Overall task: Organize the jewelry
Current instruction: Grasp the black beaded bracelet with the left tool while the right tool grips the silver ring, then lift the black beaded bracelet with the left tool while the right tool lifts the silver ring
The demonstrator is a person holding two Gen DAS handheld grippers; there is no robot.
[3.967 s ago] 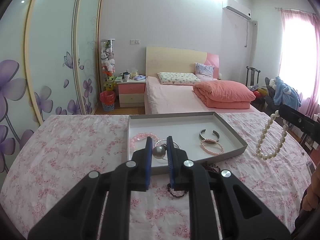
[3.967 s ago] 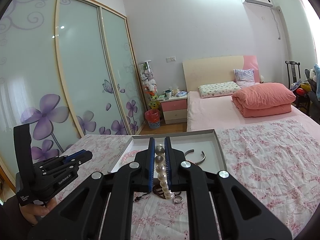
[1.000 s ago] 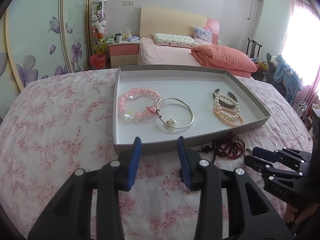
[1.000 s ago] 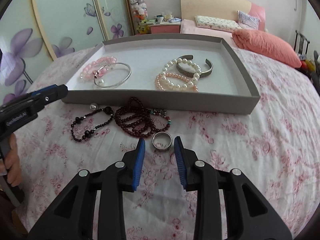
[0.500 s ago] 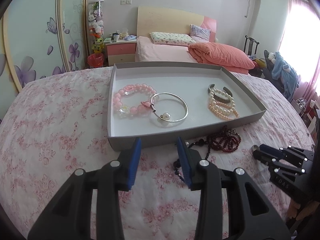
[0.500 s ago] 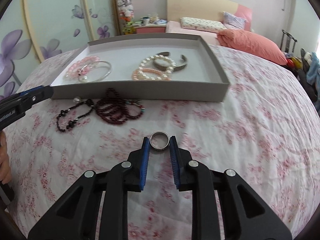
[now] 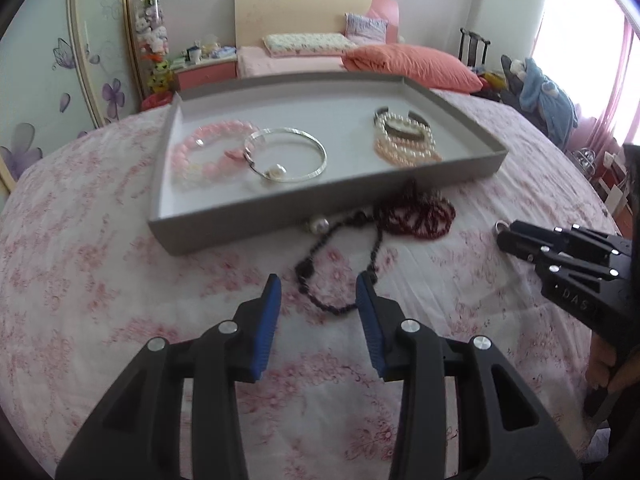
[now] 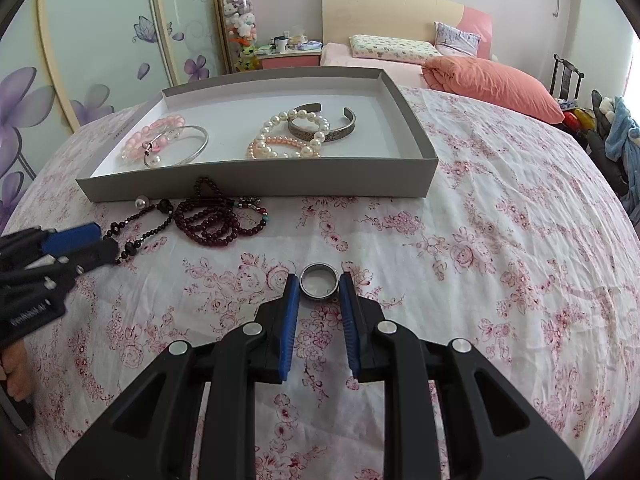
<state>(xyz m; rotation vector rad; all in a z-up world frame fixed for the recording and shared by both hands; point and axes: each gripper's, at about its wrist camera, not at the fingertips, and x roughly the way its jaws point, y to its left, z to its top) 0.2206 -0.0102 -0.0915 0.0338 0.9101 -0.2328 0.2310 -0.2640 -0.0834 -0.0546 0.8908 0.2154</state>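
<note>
1. The right gripper (image 8: 319,285) pinches a silver ring (image 8: 319,281) between its blue pads, one pad against each side, with the ring at the fingertips just above the floral cloth (image 8: 500,240).
2. The left gripper (image 7: 318,290) stands partly spread and holds nothing; its tips are over the near loop of a black bead bracelet (image 7: 340,264) lying on the cloth, and whether the pads touch it cannot be told.
3. A dark red bead bracelet (image 8: 212,220) lies coiled just beside the black one, close against the near wall of the grey tray (image 8: 256,186). A single loose pearl (image 8: 141,201) rests by that wall too.
4. To the right of the ring and tray, the cloth is bare and open out to the table's far edge.
5. Inside the tray, on the left: a pink bead bracelet (image 8: 154,138) overlapped by a silver bangle with a pearl (image 8: 180,148).
6. Inside the tray, right of centre: a white pearl bracelet (image 8: 294,130), a peach pearl bracelet (image 8: 276,148) and an engraved metal cuff (image 8: 332,126), all touching.
</note>
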